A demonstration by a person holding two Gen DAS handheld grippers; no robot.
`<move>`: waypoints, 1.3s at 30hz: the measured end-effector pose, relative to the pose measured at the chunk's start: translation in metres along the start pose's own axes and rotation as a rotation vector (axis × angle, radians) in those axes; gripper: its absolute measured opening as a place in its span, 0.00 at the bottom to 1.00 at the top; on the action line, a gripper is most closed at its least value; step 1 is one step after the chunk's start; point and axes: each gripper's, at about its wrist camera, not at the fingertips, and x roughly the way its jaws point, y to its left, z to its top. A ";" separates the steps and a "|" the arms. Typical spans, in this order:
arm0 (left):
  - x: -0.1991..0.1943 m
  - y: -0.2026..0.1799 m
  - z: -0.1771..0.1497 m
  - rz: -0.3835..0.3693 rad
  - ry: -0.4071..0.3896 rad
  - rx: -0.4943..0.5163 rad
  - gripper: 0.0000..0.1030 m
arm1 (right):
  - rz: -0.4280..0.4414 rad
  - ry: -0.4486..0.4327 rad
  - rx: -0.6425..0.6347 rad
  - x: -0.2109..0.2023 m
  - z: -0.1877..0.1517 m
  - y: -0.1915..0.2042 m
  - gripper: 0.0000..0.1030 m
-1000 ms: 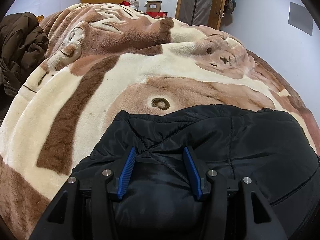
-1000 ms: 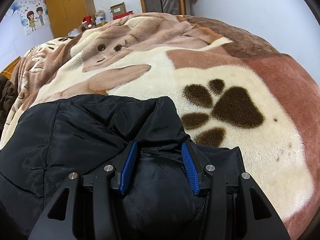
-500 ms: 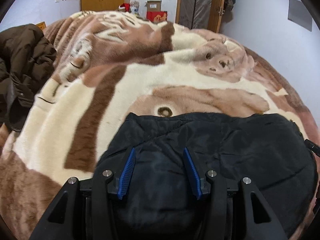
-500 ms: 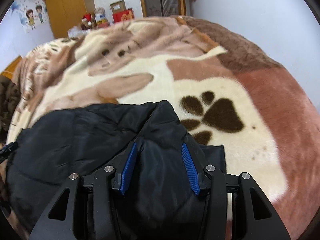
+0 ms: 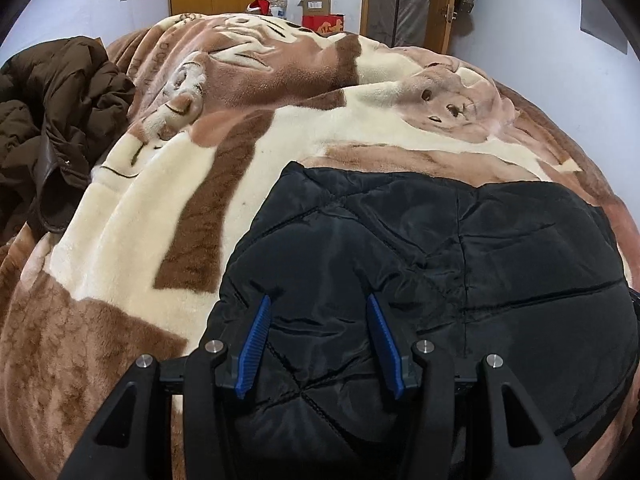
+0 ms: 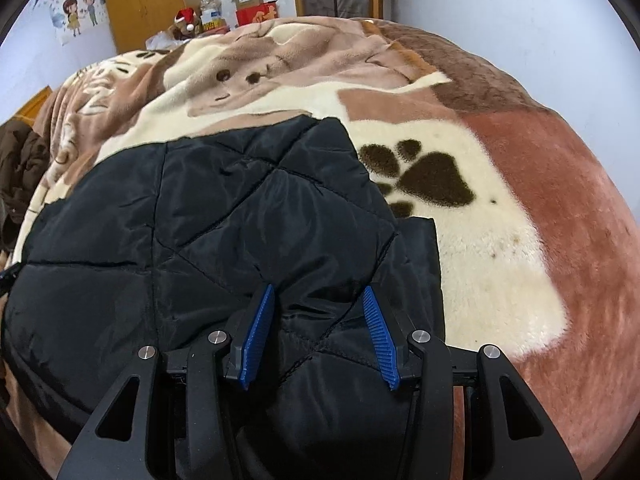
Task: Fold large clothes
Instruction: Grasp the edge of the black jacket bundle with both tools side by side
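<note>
Jacket [image 5: 460, 264] is what we are gripping, bunched padding between each half-open gripper's pads, left [image 5: 320, 300] and right [image 6: 318, 292], keeping its fold even over the blanket [image 5: 132, 208].

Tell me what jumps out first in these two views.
A black quilted jacket fills the foreground of both views, bunched between the blue pads of the left gripper and the right gripper. It lies on a plush bear-print blanket with a dark paw print at right; a brown coat sits at left.

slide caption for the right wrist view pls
Right claw grips a fold of the black padded jacket over a paw-print blanket.
</note>
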 end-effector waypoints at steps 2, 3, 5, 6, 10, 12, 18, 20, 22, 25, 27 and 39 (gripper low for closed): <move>0.002 -0.001 -0.001 -0.005 0.000 0.005 0.52 | 0.005 0.002 0.005 0.002 -0.002 -0.001 0.45; 0.002 0.000 -0.001 -0.008 0.001 0.006 0.52 | 0.007 0.004 0.009 0.002 -0.003 -0.002 0.45; 0.003 0.000 -0.002 -0.012 0.004 0.004 0.52 | 0.007 0.013 0.013 0.001 -0.003 -0.002 0.45; 0.003 0.001 -0.001 -0.013 0.008 0.002 0.52 | -0.002 0.020 0.011 -0.001 -0.002 -0.001 0.45; -0.010 0.002 0.001 -0.012 0.021 -0.013 0.51 | -0.018 -0.017 0.002 -0.028 0.007 0.008 0.45; -0.022 0.002 0.003 -0.019 0.010 -0.026 0.51 | 0.014 -0.067 -0.007 -0.049 0.010 0.018 0.45; -0.062 -0.036 0.011 -0.135 -0.066 0.004 0.51 | 0.166 -0.100 -0.075 -0.067 0.012 0.070 0.45; -0.059 -0.062 0.008 -0.190 -0.048 0.054 0.51 | 0.168 -0.067 -0.107 -0.053 0.007 0.087 0.45; -0.042 -0.085 0.003 -0.215 0.005 0.097 0.51 | 0.159 0.002 -0.112 -0.028 0.002 0.094 0.46; -0.010 -0.101 -0.007 -0.209 0.076 0.105 0.52 | 0.158 0.038 -0.095 -0.007 0.000 0.089 0.46; -0.003 -0.103 -0.007 -0.205 0.081 0.100 0.52 | 0.155 0.046 -0.107 -0.004 -0.002 0.089 0.46; 0.007 -0.112 -0.007 -0.176 0.096 0.125 0.53 | 0.127 0.049 -0.130 0.004 -0.006 0.092 0.46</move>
